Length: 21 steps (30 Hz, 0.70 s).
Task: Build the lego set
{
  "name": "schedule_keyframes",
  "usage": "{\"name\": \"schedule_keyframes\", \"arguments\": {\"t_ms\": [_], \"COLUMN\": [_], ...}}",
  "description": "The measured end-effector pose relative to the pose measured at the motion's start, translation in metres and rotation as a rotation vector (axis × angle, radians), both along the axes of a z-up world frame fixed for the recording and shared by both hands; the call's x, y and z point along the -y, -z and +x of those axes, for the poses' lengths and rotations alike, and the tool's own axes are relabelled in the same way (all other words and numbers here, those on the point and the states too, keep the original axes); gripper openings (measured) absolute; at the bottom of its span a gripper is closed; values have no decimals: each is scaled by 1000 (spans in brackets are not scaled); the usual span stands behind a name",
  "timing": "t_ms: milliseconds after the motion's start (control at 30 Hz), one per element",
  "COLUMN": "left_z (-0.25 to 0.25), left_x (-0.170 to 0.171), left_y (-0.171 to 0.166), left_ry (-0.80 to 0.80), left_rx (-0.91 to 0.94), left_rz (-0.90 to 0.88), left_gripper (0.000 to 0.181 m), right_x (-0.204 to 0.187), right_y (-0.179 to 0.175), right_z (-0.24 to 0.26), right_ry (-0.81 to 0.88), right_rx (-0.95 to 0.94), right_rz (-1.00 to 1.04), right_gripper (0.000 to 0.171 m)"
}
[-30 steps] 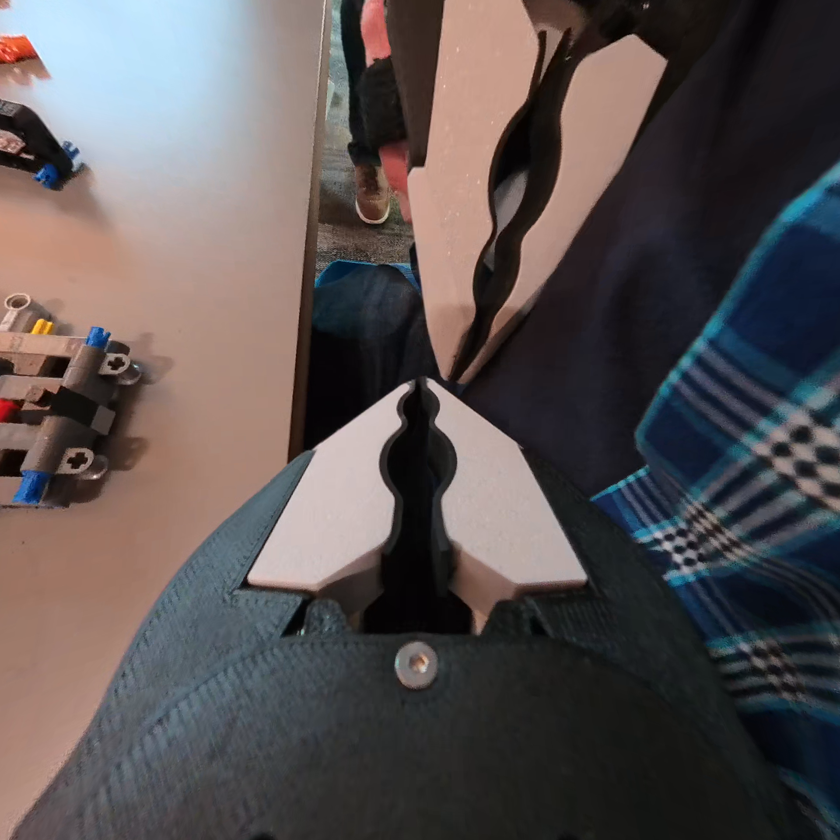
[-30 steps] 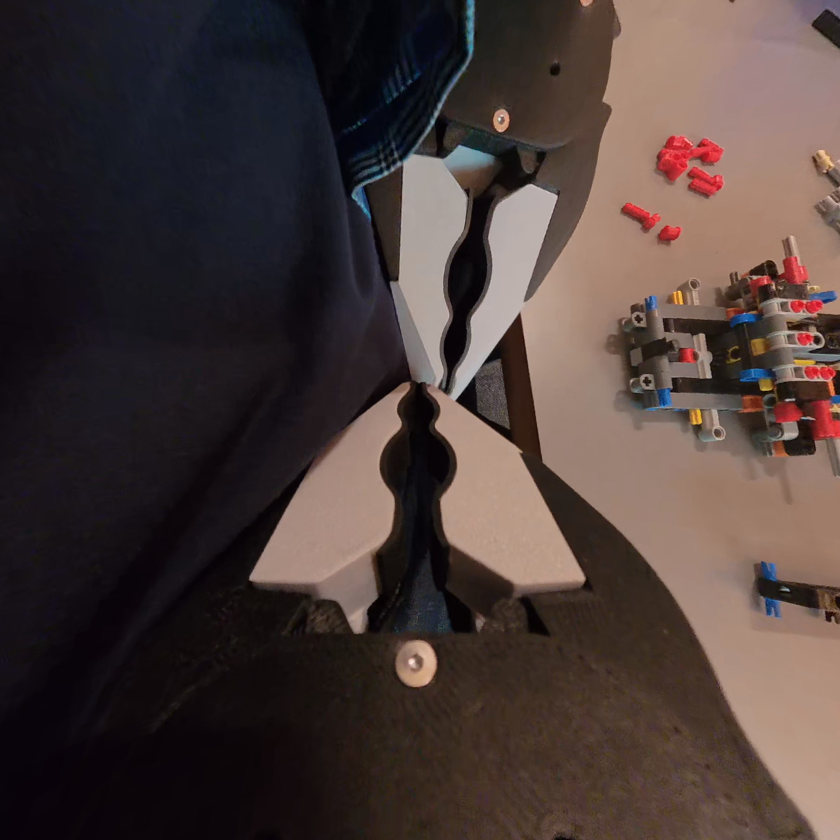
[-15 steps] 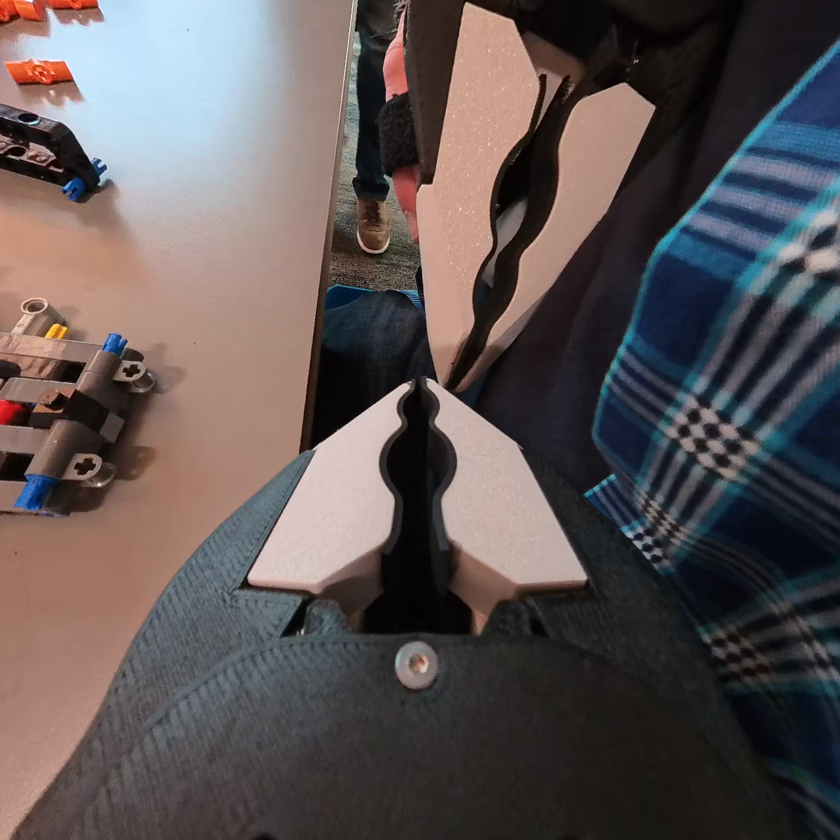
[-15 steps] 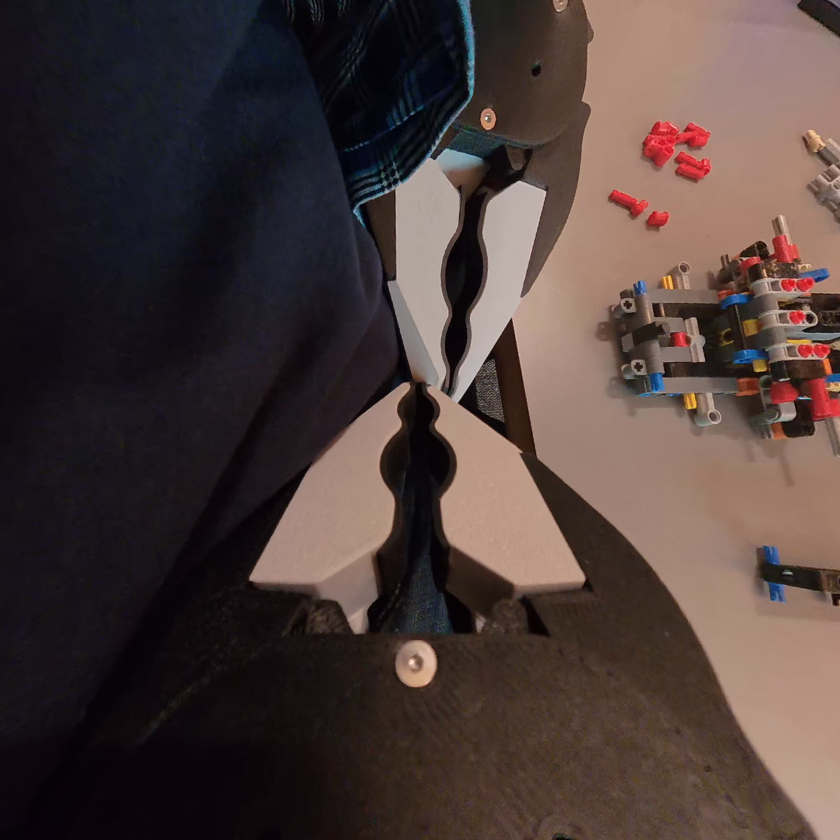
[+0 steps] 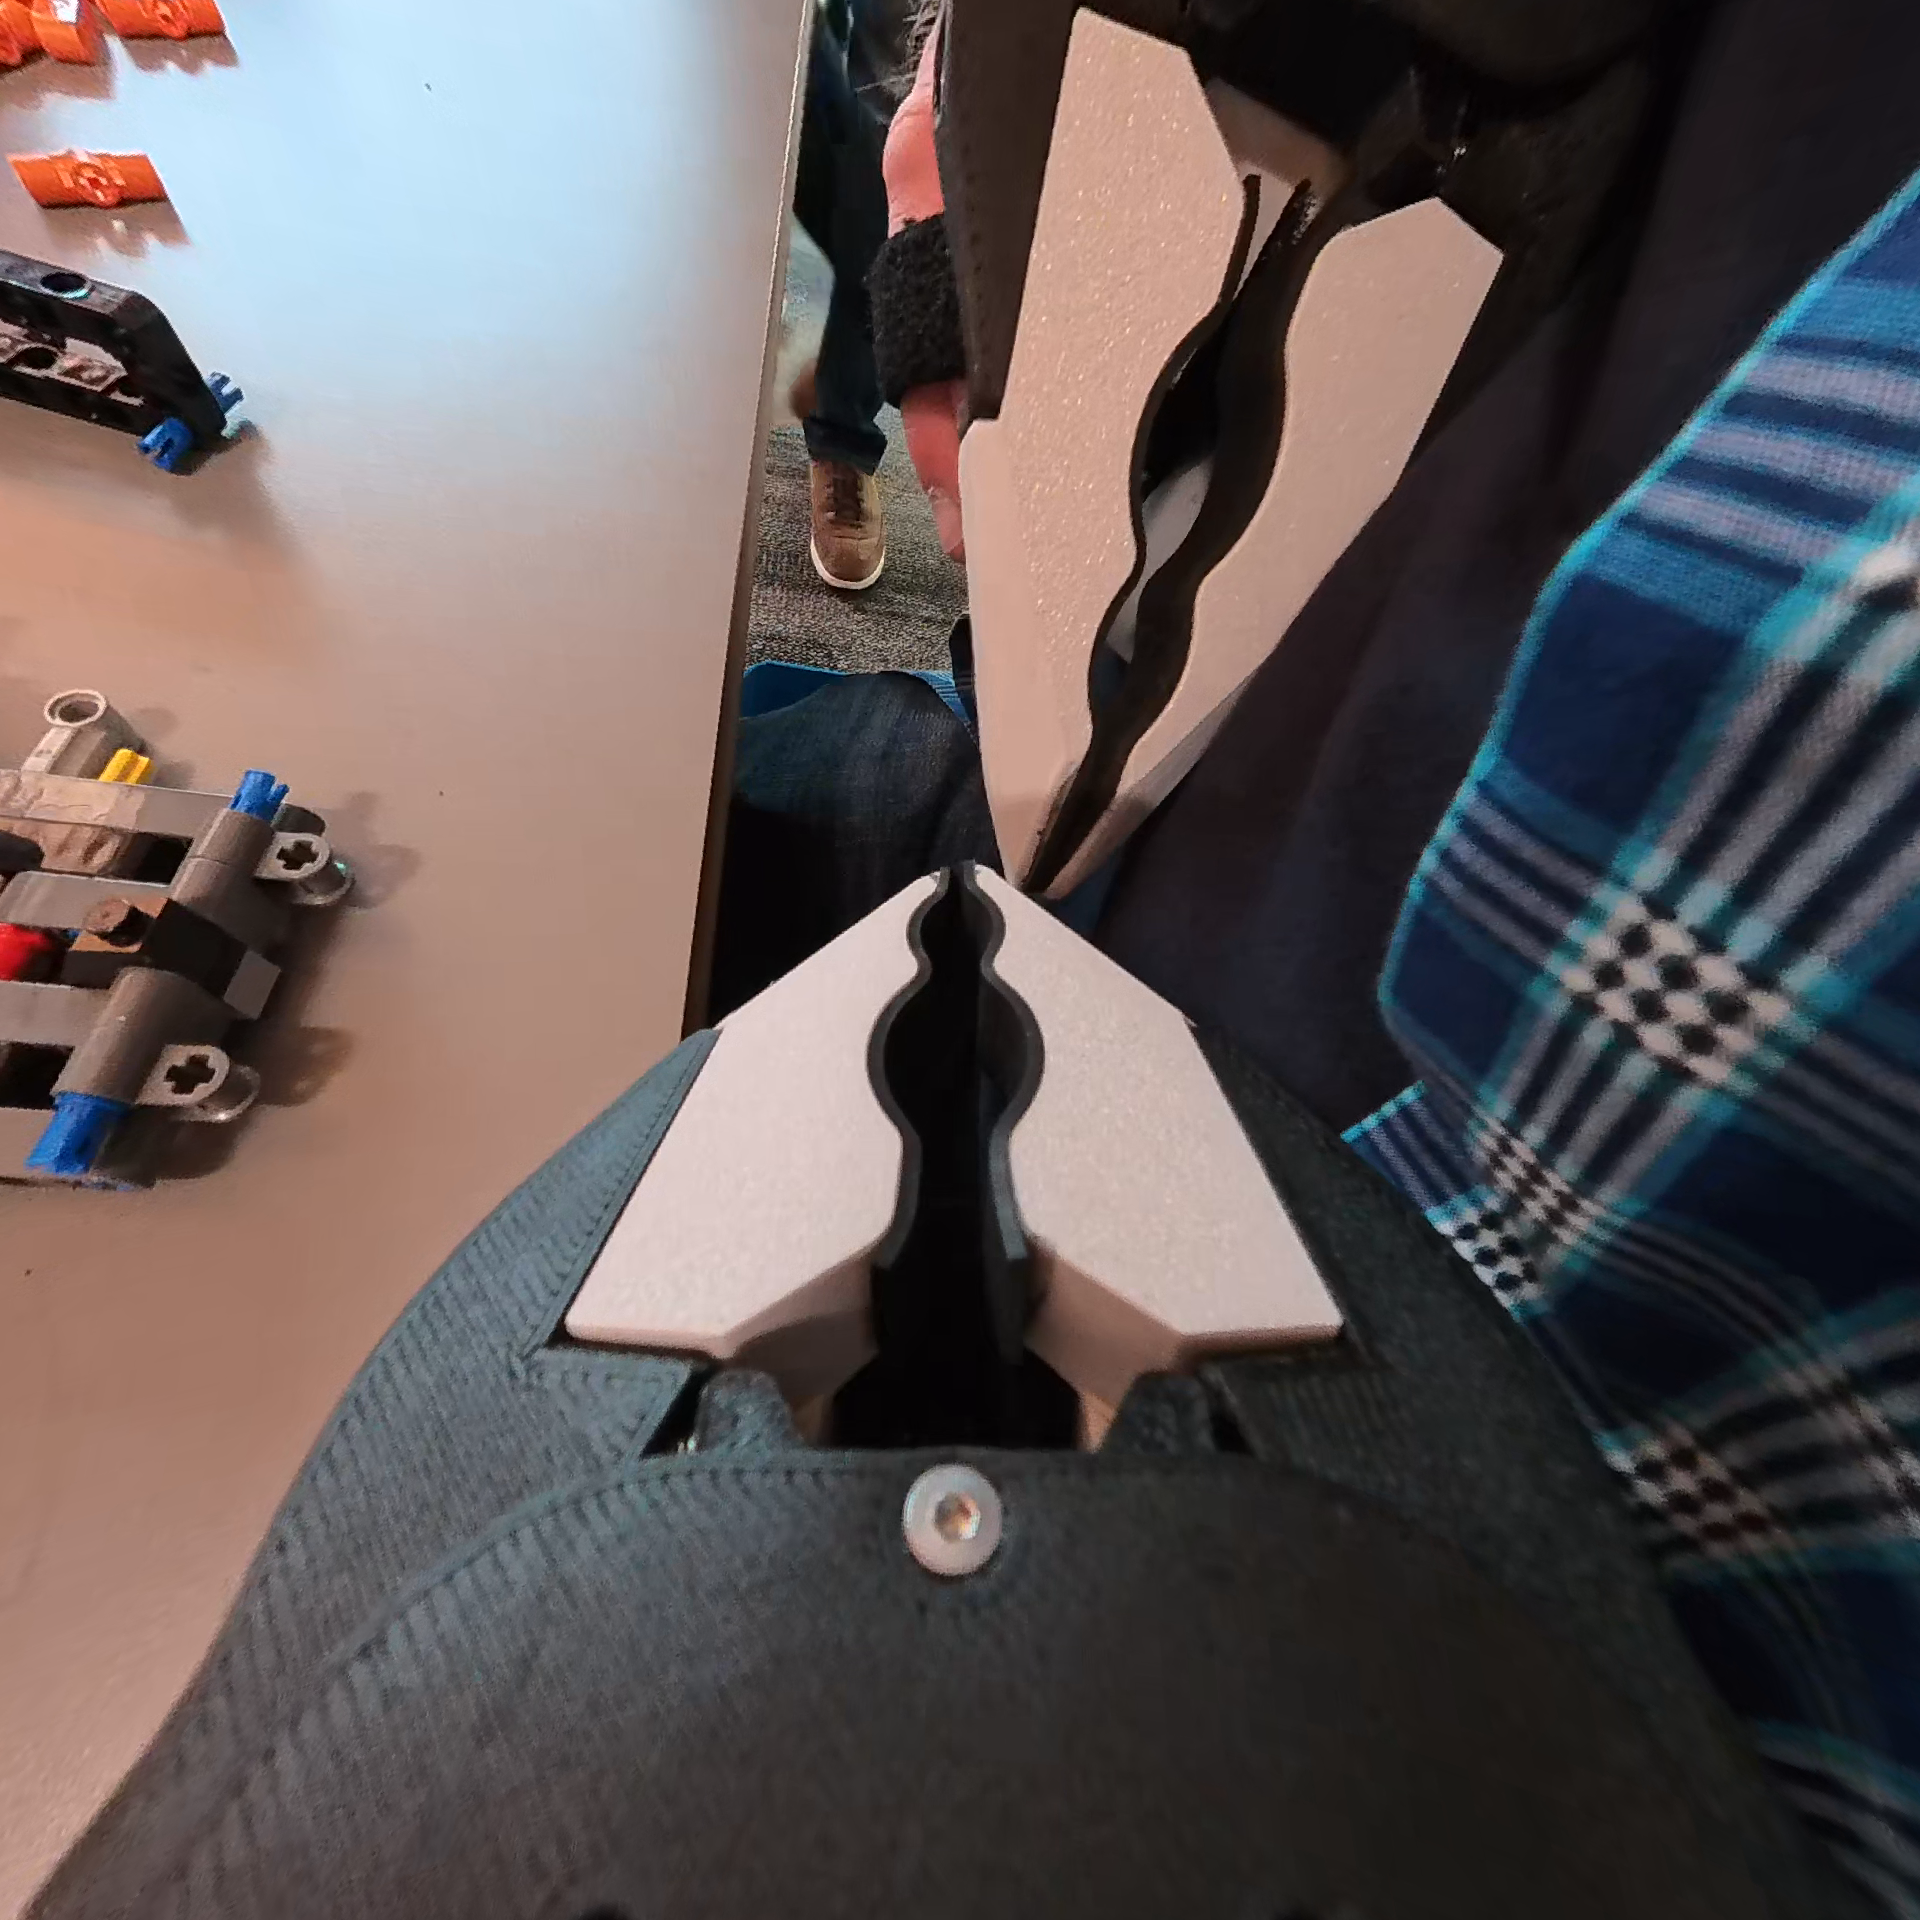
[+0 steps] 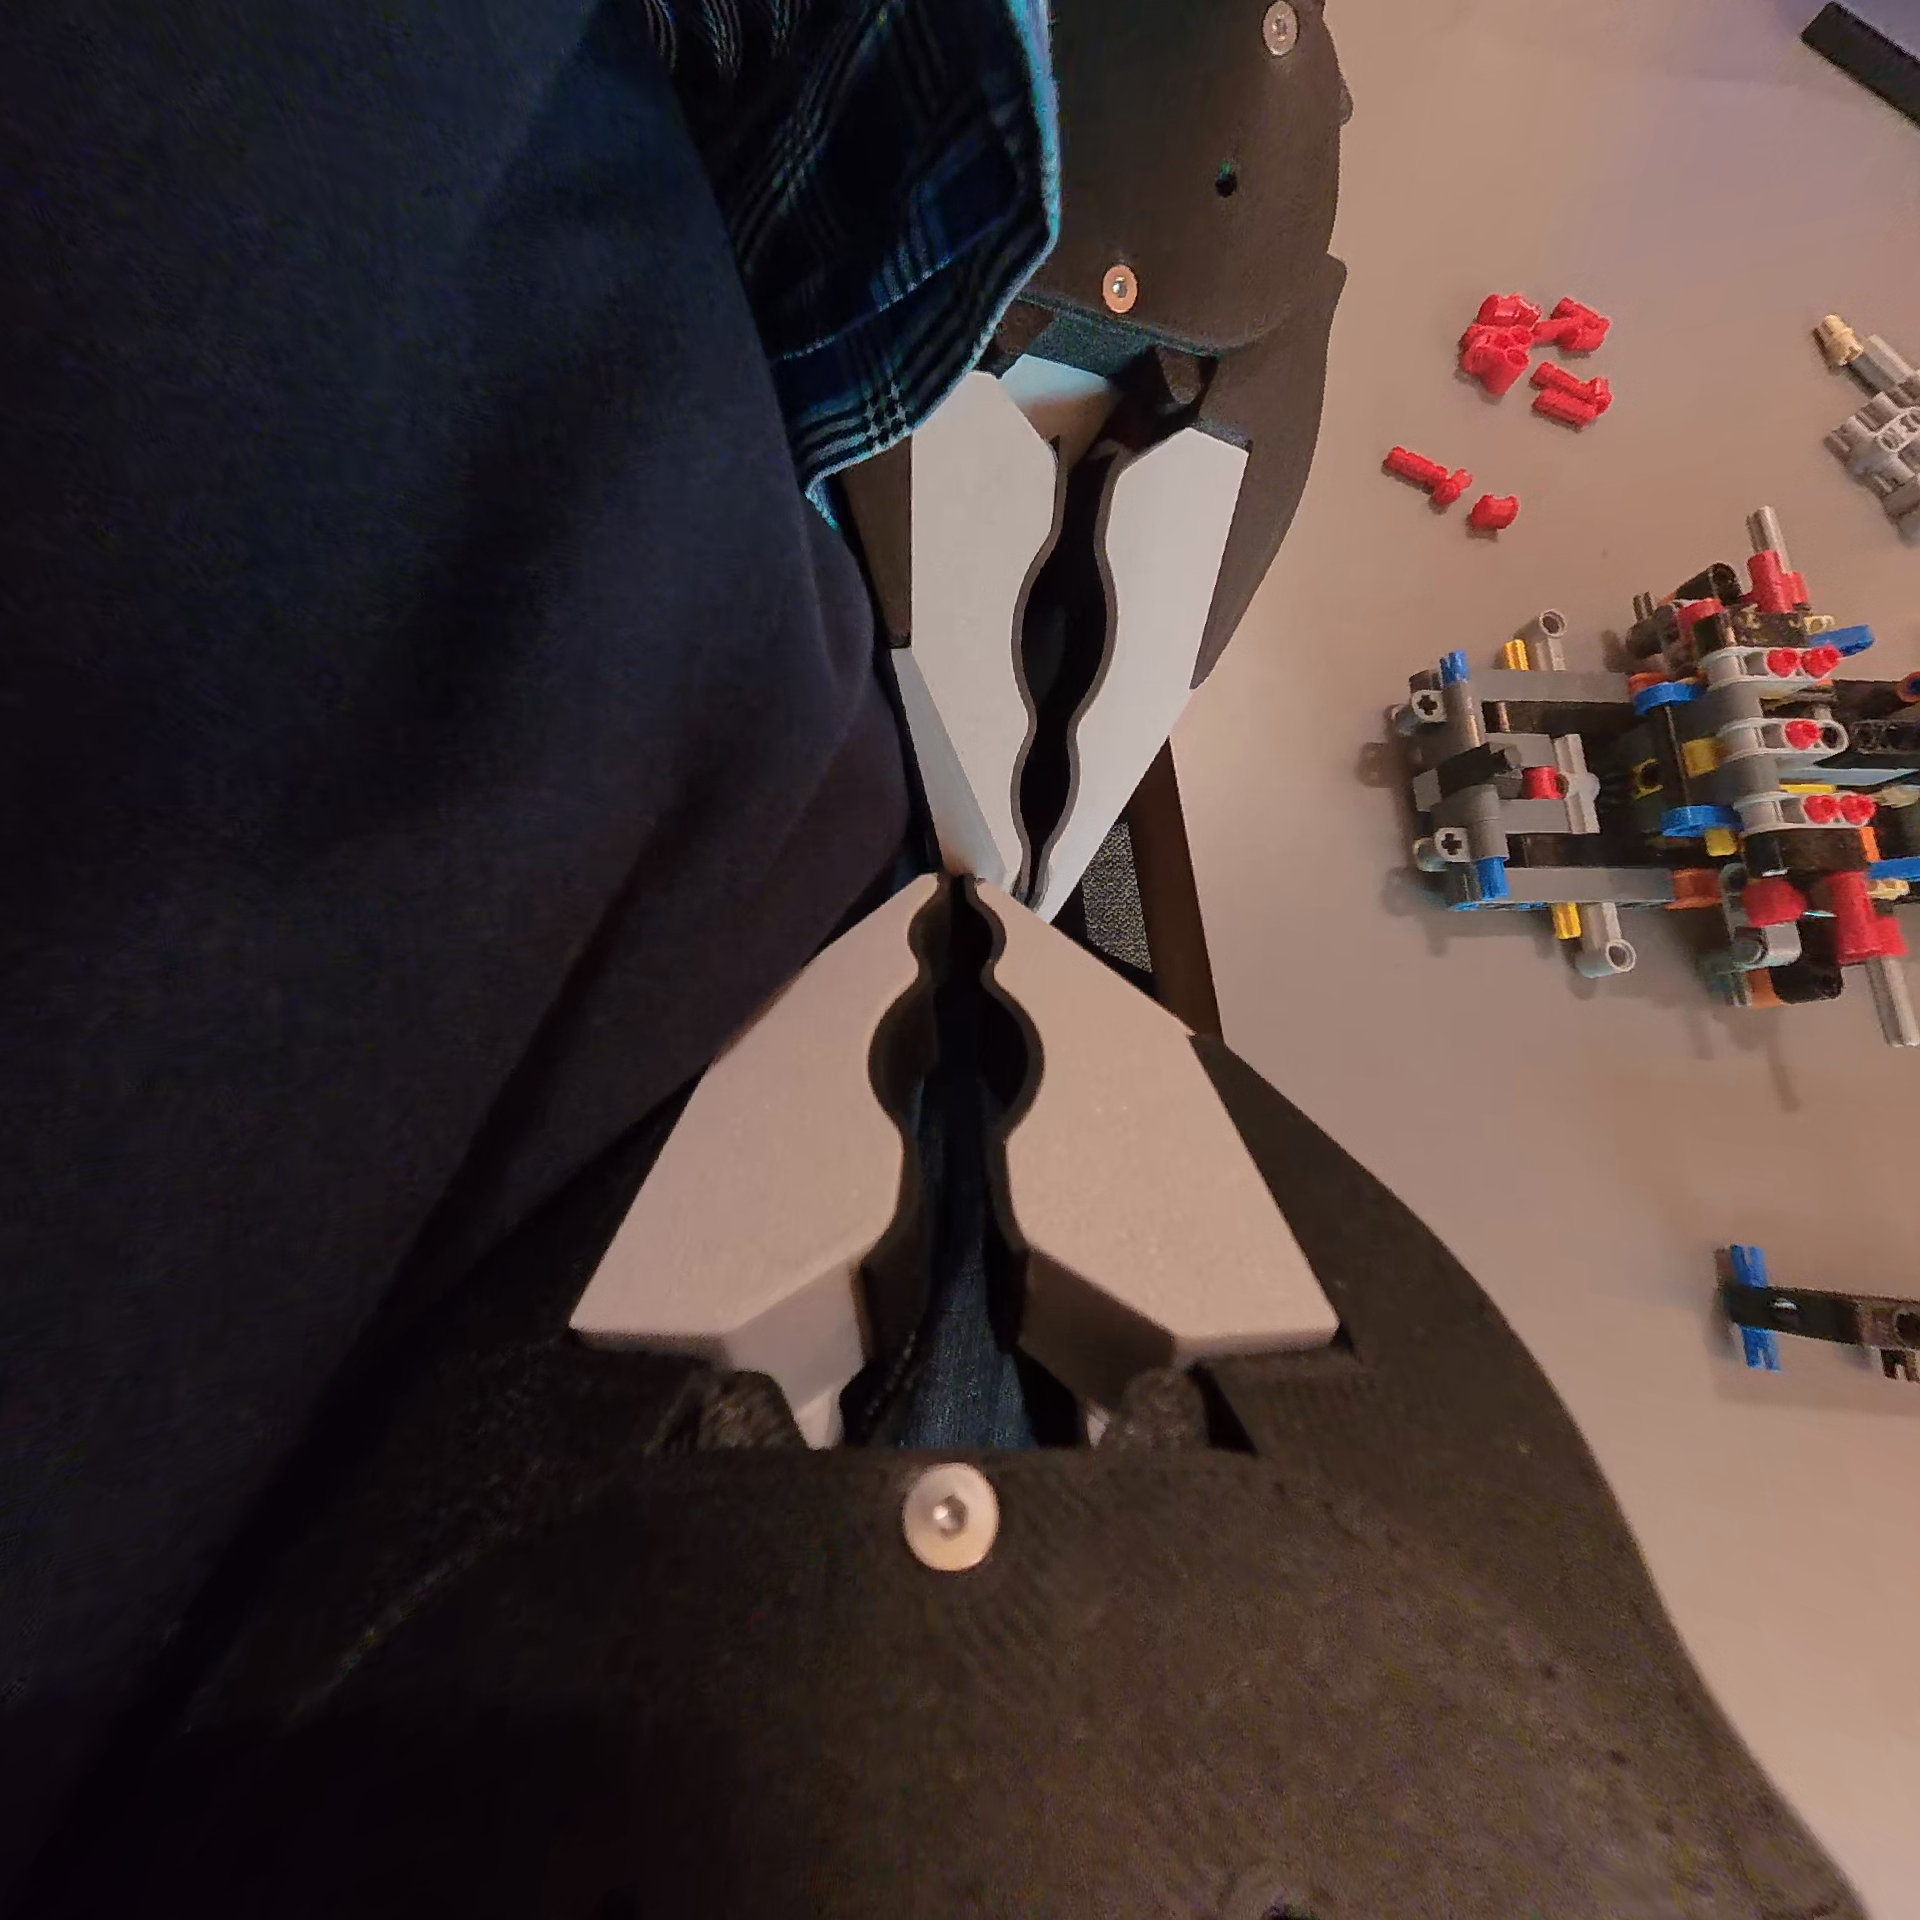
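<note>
Both grippers are held off the table's edge, tip to tip, against the person's dark top. My left gripper (image 5: 961,878) is shut and empty; it also shows in the right wrist view (image 6: 1029,883). My right gripper (image 6: 964,888) is shut and empty; it also shows in the left wrist view (image 5: 1044,883). The partly built lego model (image 6: 1662,790), grey and black with blue, red and yellow pins, lies on the table (image 6: 1455,1195) to the right; its end shows in the left wrist view (image 5: 135,935).
Loose red pins (image 6: 1532,353) and grey parts (image 6: 1881,426) lie beyond the model. A black beam with a blue pin (image 6: 1818,1314) lies nearer; it shows in the left wrist view (image 5: 104,358). Orange pieces (image 5: 88,177) lie far left. A plaid sleeve (image 5: 1683,935) is close; another person's shoe (image 5: 847,520) stands on the carpet. Both grippers' tips are close together, under 4 cm apart.
Both grippers have shifted slightly while staying shut and tip to tip. The table and model have slid a little in both views; more of the table shows.
</note>
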<state>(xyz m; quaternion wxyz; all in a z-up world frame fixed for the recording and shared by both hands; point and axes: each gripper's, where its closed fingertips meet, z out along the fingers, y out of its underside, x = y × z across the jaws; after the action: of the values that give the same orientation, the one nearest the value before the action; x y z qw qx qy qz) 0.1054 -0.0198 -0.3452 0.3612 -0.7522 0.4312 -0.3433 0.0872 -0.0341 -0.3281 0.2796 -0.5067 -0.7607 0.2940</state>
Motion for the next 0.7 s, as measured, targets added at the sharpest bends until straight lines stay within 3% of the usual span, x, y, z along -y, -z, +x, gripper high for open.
{"name": "schedule_keyframes", "arguments": {"t_ms": [233, 367, 500, 700], "left_z": [2, 1, -10, -15], "left_x": [0, -2, -9, -15], "left_y": [-8, -24, -27, -35], "left_ry": [3, 4, -16, -36], "left_rx": [42, 42, -48, 33], "left_rz": [-13, 37, 114, 50], "left_gripper": [0, 0, 0, 0], "right_x": [-3, -30, -118, -339], "right_y": [-19, -78, -141, -194], "right_z": [-1, 5, 31, 56], "right_ry": [17, 126, 369, 807], "right_rx": [-85, -323, -558, -568], "right_rz": [-62, -258, -403, -4], "right_gripper": [0, 0, 0, 0]}}
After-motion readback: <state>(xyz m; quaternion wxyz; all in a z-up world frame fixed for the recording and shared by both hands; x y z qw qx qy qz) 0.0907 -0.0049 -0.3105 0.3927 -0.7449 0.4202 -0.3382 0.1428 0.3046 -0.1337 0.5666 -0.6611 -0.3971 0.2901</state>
